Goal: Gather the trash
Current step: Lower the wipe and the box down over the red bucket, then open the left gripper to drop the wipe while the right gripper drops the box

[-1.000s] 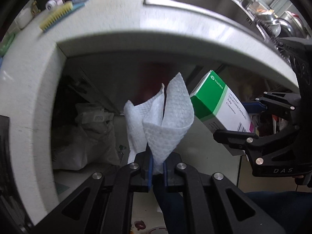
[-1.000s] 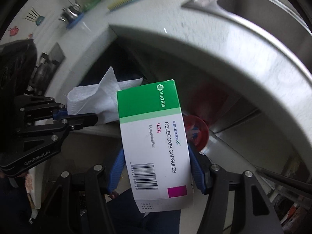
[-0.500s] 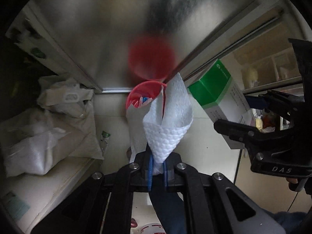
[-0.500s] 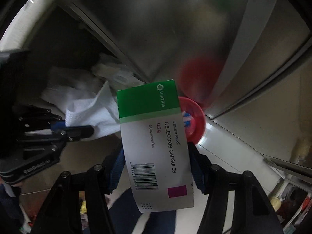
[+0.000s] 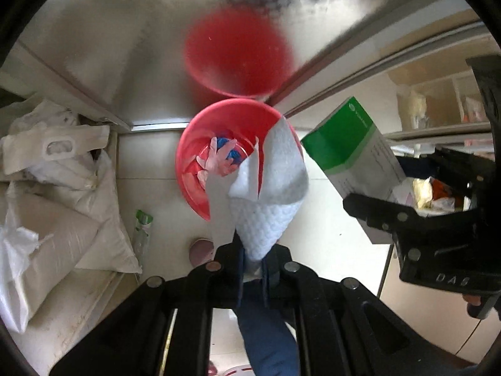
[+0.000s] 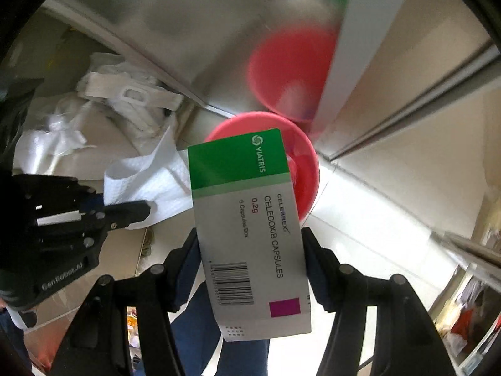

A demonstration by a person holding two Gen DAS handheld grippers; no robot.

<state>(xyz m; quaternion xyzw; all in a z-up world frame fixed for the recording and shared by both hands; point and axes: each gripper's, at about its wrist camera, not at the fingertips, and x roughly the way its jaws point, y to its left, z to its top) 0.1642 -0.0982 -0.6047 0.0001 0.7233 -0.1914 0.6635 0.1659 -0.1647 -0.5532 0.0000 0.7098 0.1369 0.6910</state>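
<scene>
**Both tongs loaded, over the red bin**

Hard to make out first: in my left wrist view the left gripper [image 5: 252, 269] has its tips buried under the paper towel [image 5: 269, 194], so I only see the towel rising out of the clenched jaws; the towel also covers the right part of the red bin [image 5: 188, 169]; the right gripper [image 5: 375, 210] is cut off at the frame edge there, and only 1 finger shows across the medicine box [image 5: 350, 153]; the steel cabinet door [image 5: 125, 31] gives a blurred red reflection of the bin, no detail in it; the shelves at the far right are too smeared to read.

In my right wrist view the box [image 6: 250, 225] blocks most of the bin [image 6: 308, 185], only its right rim shows; box is green on top, white below, printed VIATRIS and CELECOXIB CAPSULES, with a barcode; the right gripper [image 6: 250, 250] grasps it by both side faces, box upright along the fingers; the left gripper [image 6: 137, 211] at the left edge pinches the towel [image 6: 147, 181].

Containers: the bin stands on the pale floor against the cabinet; inside I see pink and blue crumpled items, cannot tell what they are; towel and box both sit above it, box to the right of the towel, neither inside; white sacks [image 5: 62, 188] are piled to the left of the bin; a plastic bottle [image 5: 141, 232] lies beside them.
</scene>
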